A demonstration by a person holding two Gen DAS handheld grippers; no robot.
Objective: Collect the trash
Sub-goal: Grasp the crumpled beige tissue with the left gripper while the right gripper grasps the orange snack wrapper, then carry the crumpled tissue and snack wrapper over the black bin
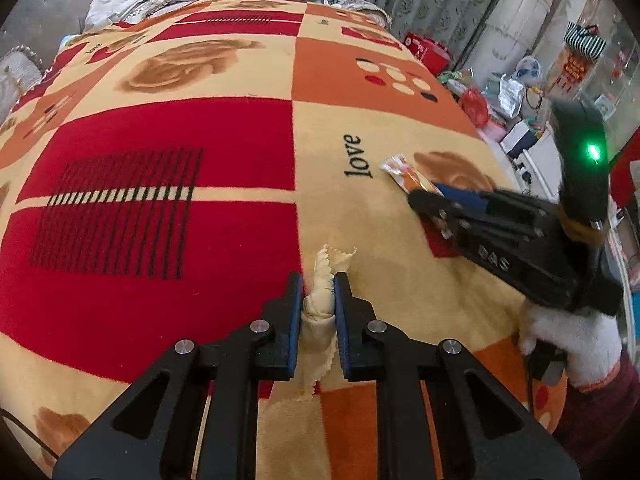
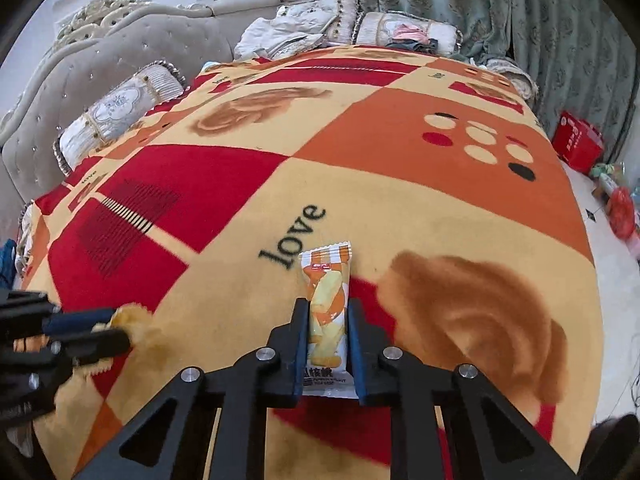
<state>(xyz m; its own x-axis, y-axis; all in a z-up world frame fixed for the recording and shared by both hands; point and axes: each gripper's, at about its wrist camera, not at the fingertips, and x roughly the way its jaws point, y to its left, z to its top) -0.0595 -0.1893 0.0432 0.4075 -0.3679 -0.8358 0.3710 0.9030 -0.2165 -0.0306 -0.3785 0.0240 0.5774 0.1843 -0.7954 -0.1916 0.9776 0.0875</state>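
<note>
My left gripper (image 1: 317, 280) is shut on a crumpled beige cloth scrap (image 1: 320, 300) just above the patterned blanket (image 1: 160, 200). It also shows at the left of the right wrist view (image 2: 116, 330), with the scrap (image 2: 132, 318) in its tips. My right gripper (image 2: 329, 306) is shut on an orange-and-white snack wrapper (image 2: 327, 308), which sticks out past the fingertips over the blanket (image 2: 360, 160). In the left wrist view the right gripper (image 1: 420, 196) is at the right, held by a white-gloved hand (image 1: 576, 340), with the wrapper (image 1: 404, 174) protruding.
The blanket covers a bed with a grey tufted headboard (image 2: 80, 72) and pillows (image 2: 120, 112) at the far end. Green curtains (image 2: 520, 20) hang behind. A red box (image 2: 578, 144) and bags clutter the floor at the right (image 1: 476, 108).
</note>
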